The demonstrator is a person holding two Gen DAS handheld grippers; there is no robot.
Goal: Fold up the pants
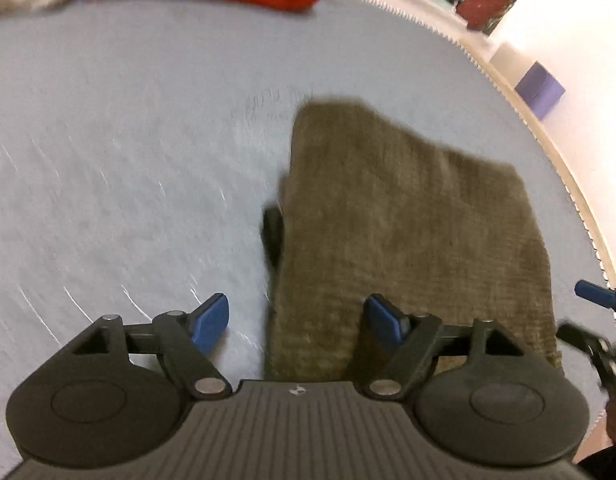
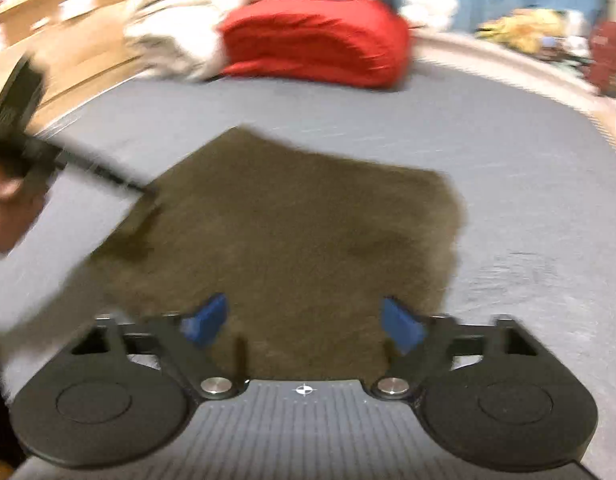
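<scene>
The olive-brown pants [image 1: 408, 232] lie folded into a compact block on the blue-grey bed sheet [image 1: 128, 160]. A small black part sticks out at the fold's left edge. My left gripper [image 1: 298, 320] is open and empty above the near left edge of the pants. In the right wrist view the pants [image 2: 292, 232] spread ahead, and my right gripper [image 2: 304, 322] is open and empty over their near edge. The left gripper [image 2: 24, 120] shows at the far left there, held in a hand. The right gripper [image 1: 596, 320] shows at the right edge of the left wrist view.
A red folded garment [image 2: 316, 44] and a white-grey pile [image 2: 176, 36] lie at the far end of the bed. The bed's piped edge [image 1: 508, 92] runs along the right. A purple box [image 1: 540, 88] sits beyond it. A wooden frame [image 2: 68, 40] stands at the left.
</scene>
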